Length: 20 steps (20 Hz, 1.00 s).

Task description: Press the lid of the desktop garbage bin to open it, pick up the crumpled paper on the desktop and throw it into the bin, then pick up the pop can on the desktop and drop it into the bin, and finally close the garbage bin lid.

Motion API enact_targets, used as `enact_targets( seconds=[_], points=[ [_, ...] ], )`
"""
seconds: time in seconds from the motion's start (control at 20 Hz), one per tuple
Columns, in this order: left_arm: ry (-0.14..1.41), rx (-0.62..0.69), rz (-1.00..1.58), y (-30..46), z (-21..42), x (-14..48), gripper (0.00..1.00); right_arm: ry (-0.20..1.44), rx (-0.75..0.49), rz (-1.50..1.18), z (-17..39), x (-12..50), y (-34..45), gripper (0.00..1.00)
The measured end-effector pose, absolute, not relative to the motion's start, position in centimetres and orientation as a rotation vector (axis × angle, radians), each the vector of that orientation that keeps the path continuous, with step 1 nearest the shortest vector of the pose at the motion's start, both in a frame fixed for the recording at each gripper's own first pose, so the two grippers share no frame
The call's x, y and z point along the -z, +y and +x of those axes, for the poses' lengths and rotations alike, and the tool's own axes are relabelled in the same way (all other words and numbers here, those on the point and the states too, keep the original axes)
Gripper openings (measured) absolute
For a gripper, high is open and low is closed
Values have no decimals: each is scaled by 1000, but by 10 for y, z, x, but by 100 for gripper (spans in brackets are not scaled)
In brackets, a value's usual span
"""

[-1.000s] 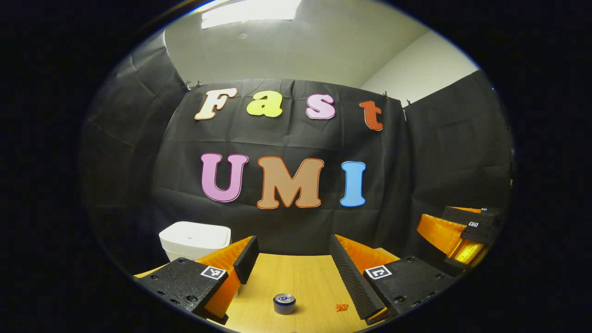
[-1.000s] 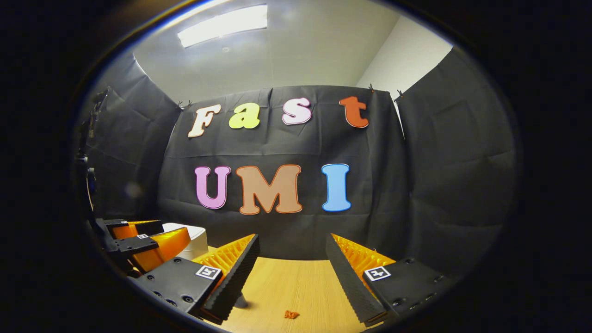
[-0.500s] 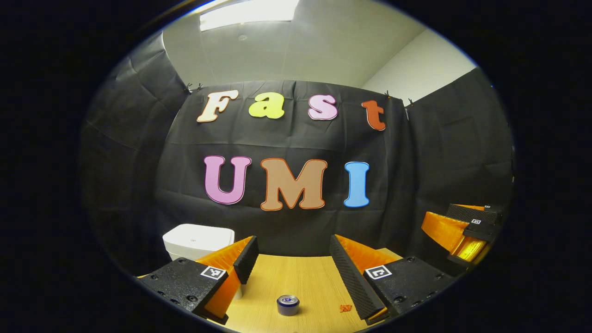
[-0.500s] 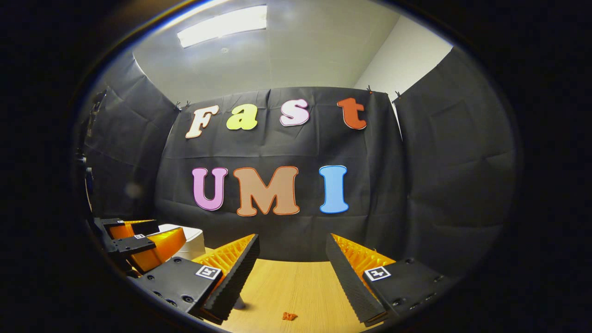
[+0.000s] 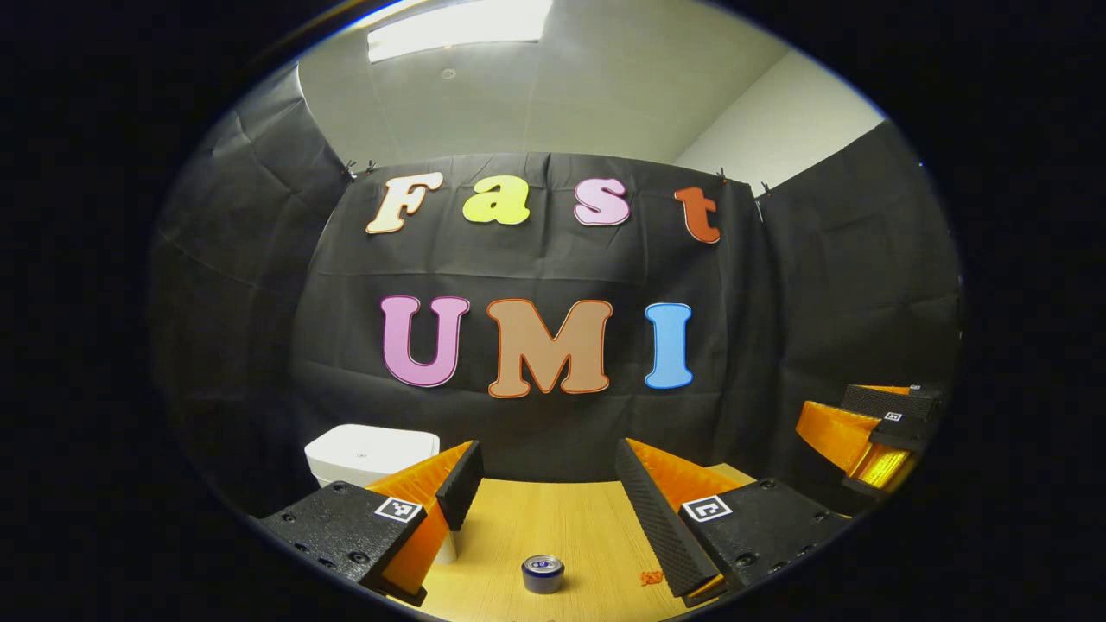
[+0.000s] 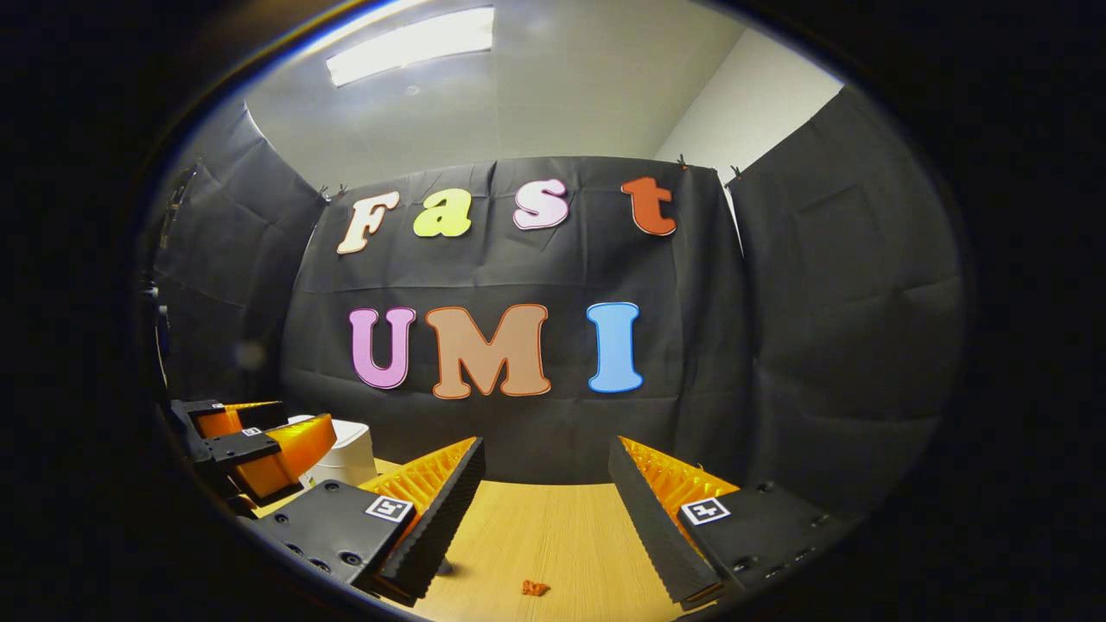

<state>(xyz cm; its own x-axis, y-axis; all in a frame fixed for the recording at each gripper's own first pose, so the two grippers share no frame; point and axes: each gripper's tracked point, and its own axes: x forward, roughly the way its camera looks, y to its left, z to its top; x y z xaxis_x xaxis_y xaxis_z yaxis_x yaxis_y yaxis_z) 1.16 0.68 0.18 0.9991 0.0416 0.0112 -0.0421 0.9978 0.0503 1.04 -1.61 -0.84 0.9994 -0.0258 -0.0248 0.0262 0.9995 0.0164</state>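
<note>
The wooden desktop [image 5: 553,527] is running back to the black cloth wall [image 5: 821,285], with a pale ceiling and a lit ceiling panel [image 5: 458,22] showing above the cloth. The white garbage bin [image 5: 370,451] is standing at the back left of the desktop with its lid down; in the right gripper view it [image 6: 350,453] is sitting partly hidden behind the other gripper.

The left gripper [image 5: 544,501] is hovering above the desktop with its jaws standing wide apart and nothing between them. The right gripper [image 6: 544,501] is hanging likewise, jaws spread and empty. Each is appearing at the edge of the other's view: the right one [image 5: 873,432] far off to the side, the left one [image 6: 251,445] just in front of the bin.

The left gripper view is showing the pop can [image 5: 543,574] standing upright on the desktop, top end up, between the fingers' lines but well below them. A small orange scrap [image 5: 651,577] is lying near it, also showing in the right gripper view [image 6: 535,588]; whether it is the crumpled paper I cannot tell.
</note>
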Motion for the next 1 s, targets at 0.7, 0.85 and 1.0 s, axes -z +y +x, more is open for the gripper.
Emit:
enact_targets(
  seconds=[0.7, 0.85, 1.0],
  points=[
    [-4, -42, 59, 5, 16, 1, 93, 19, 18, 19, 18, 12, -22, 96],
    [-2, -44, 60, 5, 17, 3, 93, 23, 18, 20, 19, 14, -23, 96],
    [1, -47, 65, 6, 17, 3, 93, 23, 17, 18, 19, 15, -24, 96]
  ],
)
